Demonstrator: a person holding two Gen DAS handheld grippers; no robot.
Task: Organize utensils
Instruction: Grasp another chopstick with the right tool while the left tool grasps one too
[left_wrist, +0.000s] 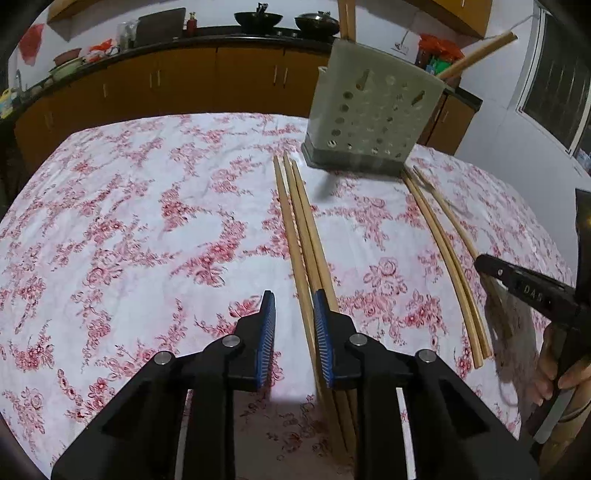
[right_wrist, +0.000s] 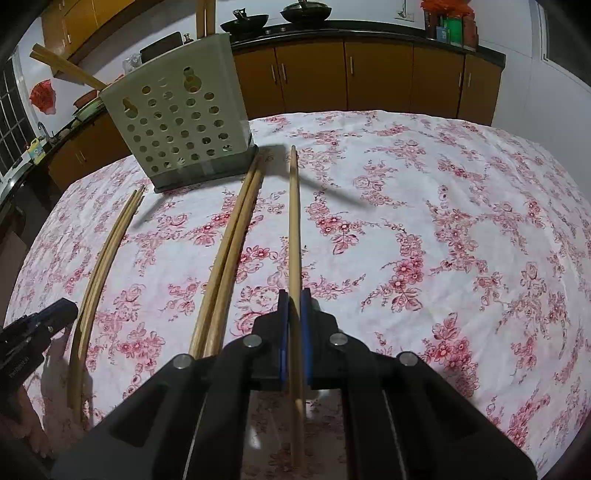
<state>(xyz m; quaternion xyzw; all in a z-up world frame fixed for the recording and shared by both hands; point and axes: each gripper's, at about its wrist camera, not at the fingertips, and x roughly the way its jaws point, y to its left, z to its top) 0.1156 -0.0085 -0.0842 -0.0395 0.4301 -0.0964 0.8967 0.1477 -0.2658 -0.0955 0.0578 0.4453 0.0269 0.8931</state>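
Wooden chopsticks lie on a floral tablecloth before a grey perforated utensil holder (left_wrist: 373, 118), which also shows in the right wrist view (right_wrist: 184, 125) with chopsticks standing in it. My left gripper (left_wrist: 294, 306) is open, low over a bundle of three chopsticks (left_wrist: 303, 229); one stick runs between its fingers. My right gripper (right_wrist: 294, 299) is shut on a single chopstick (right_wrist: 294, 221) that points toward the holder. A pair of chopsticks (right_wrist: 232, 251) lies just left of it. The right gripper shows at the left wrist view's right edge (left_wrist: 484, 264).
The tablecloth (left_wrist: 147, 221) covers the whole table. Another chopstick group (right_wrist: 99, 266) lies at the left in the right wrist view, near the left gripper's tip (right_wrist: 55, 314). Kitchen cabinets (right_wrist: 369, 74) and a counter with pans stand behind the table.
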